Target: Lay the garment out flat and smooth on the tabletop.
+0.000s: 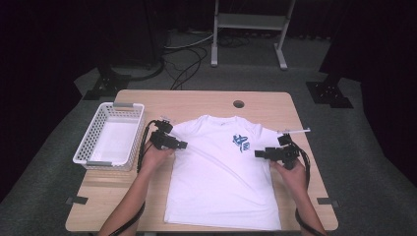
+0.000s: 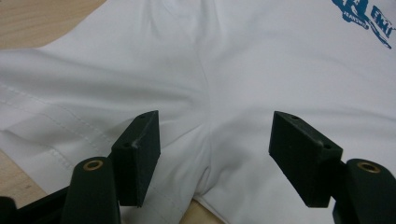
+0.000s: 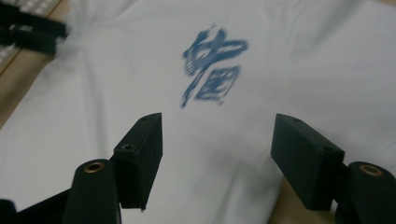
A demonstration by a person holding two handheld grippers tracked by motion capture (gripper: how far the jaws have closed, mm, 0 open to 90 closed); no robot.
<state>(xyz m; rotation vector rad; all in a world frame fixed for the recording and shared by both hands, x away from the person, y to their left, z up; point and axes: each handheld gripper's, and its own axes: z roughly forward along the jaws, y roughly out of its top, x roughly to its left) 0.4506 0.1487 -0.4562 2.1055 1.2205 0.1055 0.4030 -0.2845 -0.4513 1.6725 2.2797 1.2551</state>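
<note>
1. White shirt [image 1: 221,172] lies flat, front up, on the worktop [image 1: 196,101]; its long axis runs from the collar at the far side to the hem at the near edge, and a blue print [image 1: 241,142] sits on the chest.
2. Left claw [image 1: 183,144] hangs at the shirt's left armpit, jaws wide apart and holding nothing; in the left gripper view the sleeve seam [image 2: 205,112] lies between and beneath them.
3. Right claw [image 1: 257,154] points inward over the right chest, jaws equally wide and empty, the print just ahead of them.
4. Judgement: each sleeve lies nearest its own claw, so a fold across the long axis would start from either side.
5. Basket [image 1: 93,147] stands left of the shirt, beside the left hand [image 1: 155,158].
</note>
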